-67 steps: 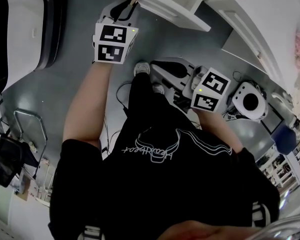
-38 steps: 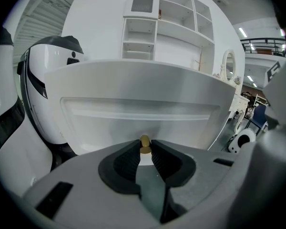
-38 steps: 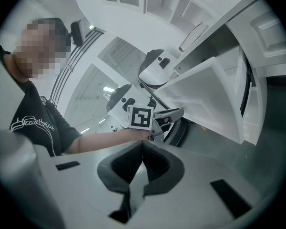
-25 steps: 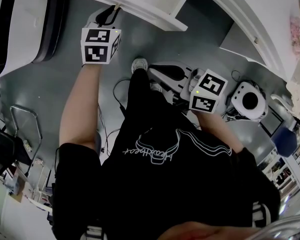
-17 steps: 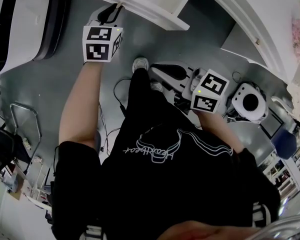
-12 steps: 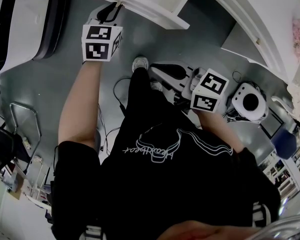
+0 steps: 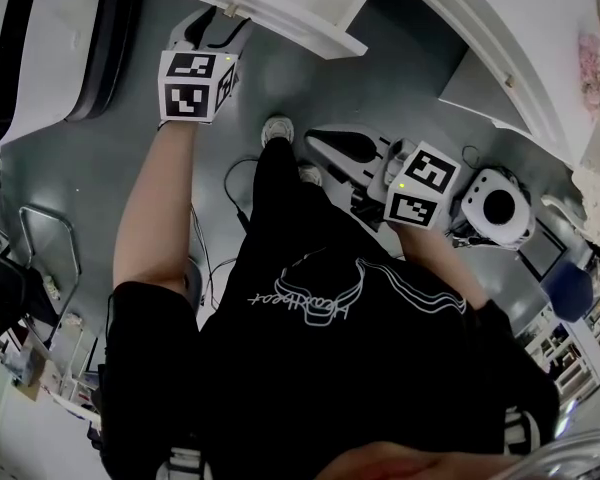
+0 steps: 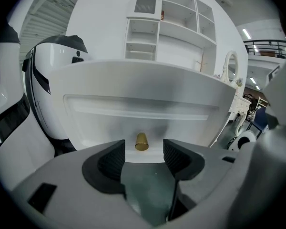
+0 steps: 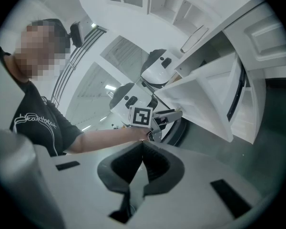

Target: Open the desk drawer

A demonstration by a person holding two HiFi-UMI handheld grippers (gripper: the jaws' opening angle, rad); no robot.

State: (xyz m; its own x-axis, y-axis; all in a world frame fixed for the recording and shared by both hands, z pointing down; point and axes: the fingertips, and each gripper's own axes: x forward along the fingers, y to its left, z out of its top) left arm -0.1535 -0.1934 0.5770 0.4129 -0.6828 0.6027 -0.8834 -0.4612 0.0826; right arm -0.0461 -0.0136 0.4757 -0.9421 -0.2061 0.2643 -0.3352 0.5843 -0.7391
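The only writing, a cursive print on the person's black shirt (image 7: pixel 298 303), was too small to read reliably. Unlike one second before, the left claw (image 8: pixel 144 151) no longer clamped the brass knob (image 8: pixel 141 141) of the pulled-out drawer (image 8: pixel 133 109): its jaws were opening, pads clear of the knob just beyond them, while the right claw (image 9: pixel 142 148) was closed and empty. In the head view the top edge cut off the drawer.

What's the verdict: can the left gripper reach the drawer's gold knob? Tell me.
Probably yes. The left gripper faces the gold knob on the drawer front; its jaws are opening, the knob sits untouched at their gap, nothing blocking.
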